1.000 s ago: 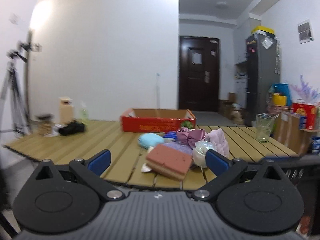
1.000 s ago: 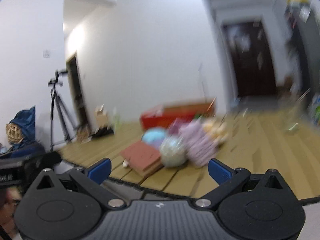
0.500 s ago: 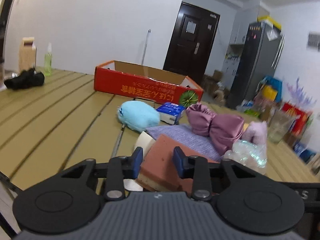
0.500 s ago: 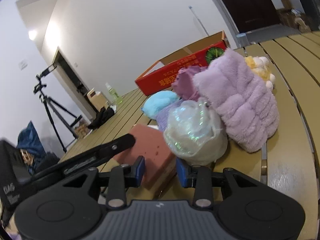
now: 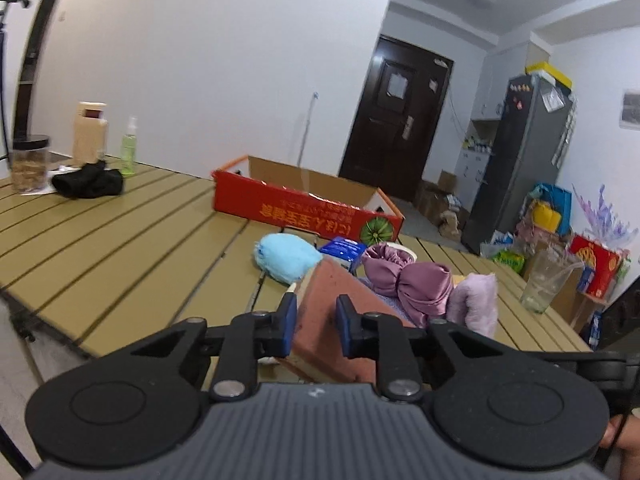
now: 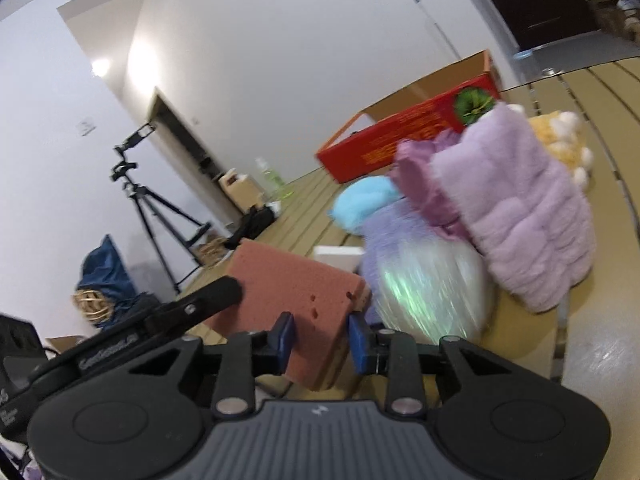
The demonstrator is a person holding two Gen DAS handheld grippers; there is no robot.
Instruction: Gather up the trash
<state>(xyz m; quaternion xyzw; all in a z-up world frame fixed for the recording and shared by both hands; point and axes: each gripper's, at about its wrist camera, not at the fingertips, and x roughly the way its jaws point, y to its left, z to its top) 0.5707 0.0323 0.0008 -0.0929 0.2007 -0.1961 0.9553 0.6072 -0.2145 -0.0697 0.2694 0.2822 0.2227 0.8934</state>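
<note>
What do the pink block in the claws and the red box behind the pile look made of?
Pink block: looks like sponge foam, matte, with small open pores on its face. Red box: cardboard, with a brown raw inside and glossy red printed outside.

Both the left gripper (image 5: pixel 316 326) and the right gripper (image 6: pixel 320 338) are matte black, with blue-padded fingers (image 5: pixel 289 322), silver pivot screws, round embossed discs, and a ribbed grey housing bearing a small white mark.
</note>
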